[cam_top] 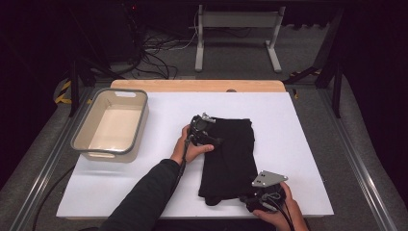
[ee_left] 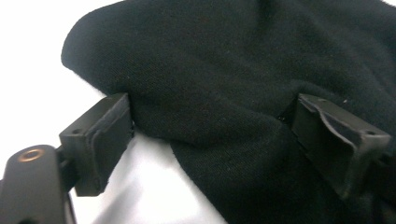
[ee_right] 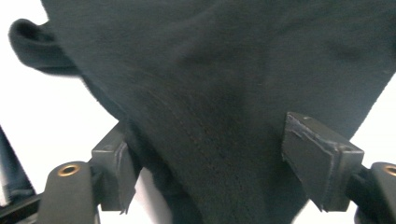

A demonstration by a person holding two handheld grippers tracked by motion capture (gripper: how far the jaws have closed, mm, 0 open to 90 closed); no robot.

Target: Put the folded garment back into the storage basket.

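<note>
While a beige bin (cam_top: 111, 124) stands at the table's left, a folded black garment (cam_top: 230, 156) is seen mid-table. Its left edge is straddled by the left gripper (ee_left: 212, 133), jaws spread; its near end lies between the right gripper (ee_right: 205, 161)'s parted jaws, ungripped.

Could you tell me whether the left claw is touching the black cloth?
Touching. In the left gripper view the left claw stands open around a fold of the black cloth, and the fabric lies against both inner pads.
</note>
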